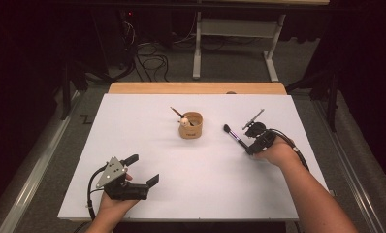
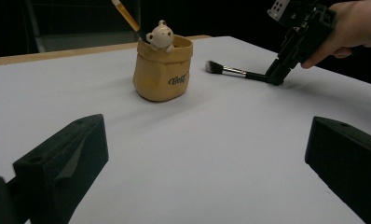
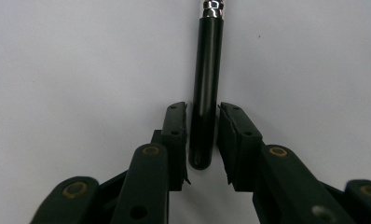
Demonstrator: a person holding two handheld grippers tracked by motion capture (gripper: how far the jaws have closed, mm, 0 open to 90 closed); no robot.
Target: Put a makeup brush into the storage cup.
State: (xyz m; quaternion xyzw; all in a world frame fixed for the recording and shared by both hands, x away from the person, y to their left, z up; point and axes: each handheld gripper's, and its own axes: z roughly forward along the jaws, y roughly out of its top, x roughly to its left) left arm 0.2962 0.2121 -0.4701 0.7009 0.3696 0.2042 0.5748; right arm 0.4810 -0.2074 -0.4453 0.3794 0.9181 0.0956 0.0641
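A black-handled makeup brush point(image 1: 234, 136) lies flat on the white table point(image 1: 147, 121), bristles pointing toward the tan cup point(image 1: 191, 127). My right gripper point(image 1: 249, 151) is tipped down at the brush's handle end. In the right gripper view the handle point(image 3: 207, 70) runs between the two pads, and the right gripper point(image 3: 202, 112) is shut on it near its butt. My left gripper point(image 1: 143, 169) rests low at the near left, open and empty. In its own view the left gripper point(image 2: 207, 130) has jaws wide apart, facing the cup point(image 2: 161, 70) and the brush point(image 2: 230, 71).
The cup has a small bear figure point(image 2: 160, 35) on its rim and a thin brush point(image 1: 175, 112) standing in it. Another thin brush point(image 1: 253, 118) lies just beyond my right gripper. A wooden strip point(image 1: 196, 88) edges the table's far side.
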